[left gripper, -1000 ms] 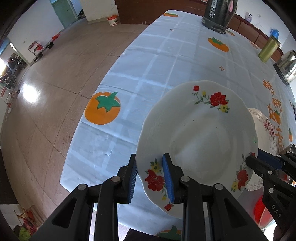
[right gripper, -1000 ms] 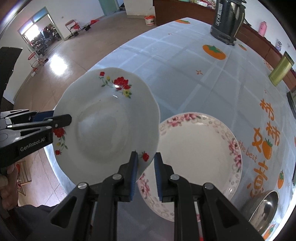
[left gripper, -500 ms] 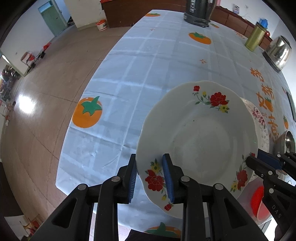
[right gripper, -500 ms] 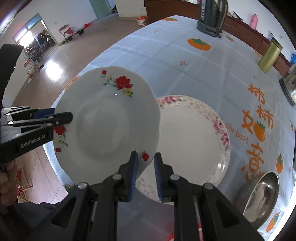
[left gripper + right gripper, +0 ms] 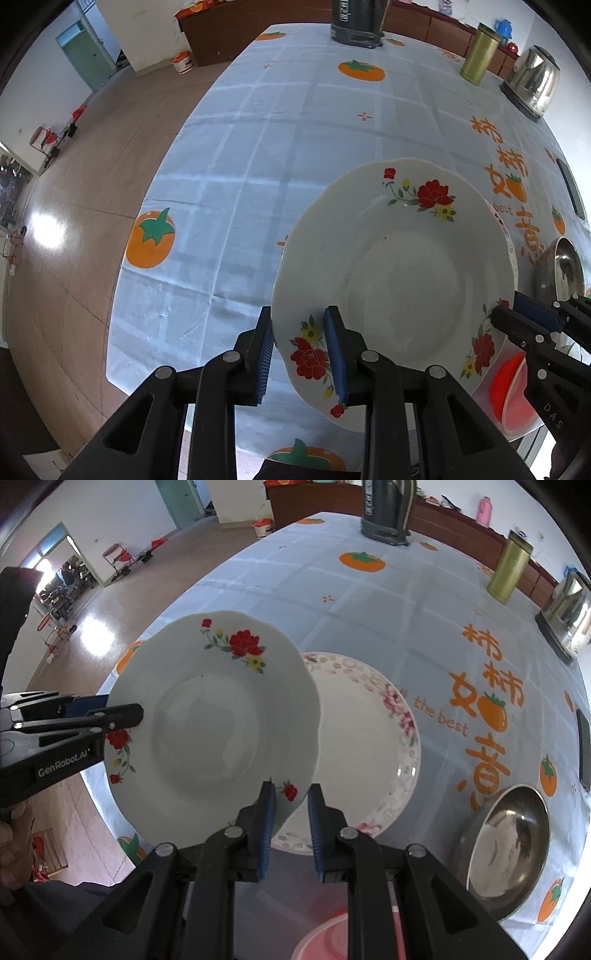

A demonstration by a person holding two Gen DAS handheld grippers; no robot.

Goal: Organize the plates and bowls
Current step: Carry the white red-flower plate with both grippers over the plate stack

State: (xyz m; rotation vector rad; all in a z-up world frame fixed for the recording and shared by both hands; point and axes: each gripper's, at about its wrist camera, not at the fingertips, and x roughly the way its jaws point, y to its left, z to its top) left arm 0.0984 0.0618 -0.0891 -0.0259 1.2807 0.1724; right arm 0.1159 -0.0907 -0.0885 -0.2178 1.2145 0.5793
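A white deep plate with red flowers (image 5: 399, 280) hangs tilted above the table, held by both grippers. My left gripper (image 5: 298, 325) is shut on its near-left rim, and it shows at the left of the right wrist view (image 5: 122, 710). My right gripper (image 5: 291, 797) is shut on the plate (image 5: 214, 731) at its near-right rim, and shows at the right of the left wrist view (image 5: 517, 314). Below and to the right lies a larger plate with a pink flower border (image 5: 365, 746), its left edge hidden under the held plate. A steel bowl (image 5: 502, 845) sits further right.
The table (image 5: 295, 129) wears a blue cloth with orange fruit prints; its left edge drops to a wooden floor. A dark jug (image 5: 356, 22), a gold canister (image 5: 478, 55) and a steel kettle (image 5: 535, 81) stand at the far end. A red container (image 5: 506, 391) sits near the front edge.
Both grippers have carried the flowered plate to the right across the table, over the edge of the pink-bordered plate. The steel bowl has come into view.
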